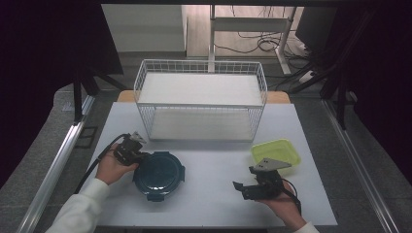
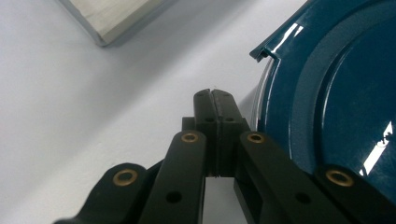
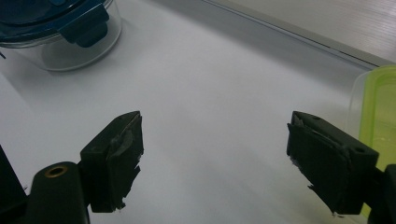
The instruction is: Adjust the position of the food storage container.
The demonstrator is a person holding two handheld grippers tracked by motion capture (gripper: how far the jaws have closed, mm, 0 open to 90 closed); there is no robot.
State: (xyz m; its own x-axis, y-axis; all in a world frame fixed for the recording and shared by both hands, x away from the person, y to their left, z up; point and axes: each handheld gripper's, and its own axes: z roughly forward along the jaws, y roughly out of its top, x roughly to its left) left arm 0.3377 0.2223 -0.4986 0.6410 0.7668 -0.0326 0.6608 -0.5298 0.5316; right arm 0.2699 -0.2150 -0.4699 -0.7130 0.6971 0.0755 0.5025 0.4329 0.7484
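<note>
the round container (image 1: 159,174) with a dark blue lid sits near the left on the counter (image 1: 214,194), just right of the left claw (image 1: 138,154). its clear body looks rigid, glossy and probably slippery; the lid's clip tabs or rim seem the safest hold. the left claw is closed on nothing, beside the lid's edge. the right claw (image 1: 239,187) stands wide open, empty, near a green container (image 1: 276,151). the right gripper view shows the transparent wall (image 3: 70,51) under the lid; the high view shows the wire shelf (image 1: 200,99).
</note>
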